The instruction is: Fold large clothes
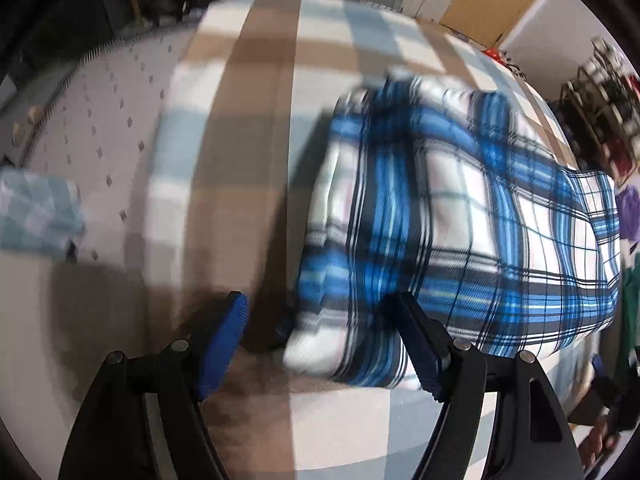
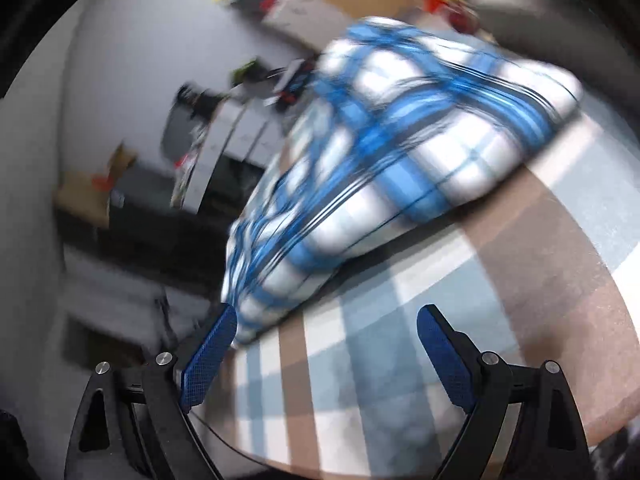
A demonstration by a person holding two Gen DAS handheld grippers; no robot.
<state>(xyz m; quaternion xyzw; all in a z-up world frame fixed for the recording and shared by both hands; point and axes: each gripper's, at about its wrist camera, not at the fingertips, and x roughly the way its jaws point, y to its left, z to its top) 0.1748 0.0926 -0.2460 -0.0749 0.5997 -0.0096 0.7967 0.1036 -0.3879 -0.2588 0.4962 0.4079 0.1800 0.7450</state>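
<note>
A bed spread with a checked cover [image 1: 256, 128] of tan, pale blue and white fills the ground beneath both my claws, its broad bands running away ahead of my left claw and passing under my right one. On it lies the blue, white and black plaid garment [image 1: 452, 216], folded into a thick rectangular bundle; seen from my left wrist it sits just ahead of my claw and reaches off to the right, its near corner lying between my two fingers and partly behind the right finger. From my right wrist the same plaid garment [image 2: 384, 152] stretches ahead and up to the right, its near end just in front of my left finger, though motion blur keeps me from telling whether finger and cloth touch. My left claw [image 1: 322, 336] stands with its blue-padded fingers spread wide, nothing pinched between them. My right claw [image 2: 328, 344] is likewise spread apart and holds nothing, with only the checked cover showing between its pads. Far to the left of my left claw a small folded cloth [image 1: 38, 212] in pale blue and white checks rests on a quilted grey surface [image 1: 108, 120] beside the cover. Both views are smeared by blur, the right one more heavily.
</note>
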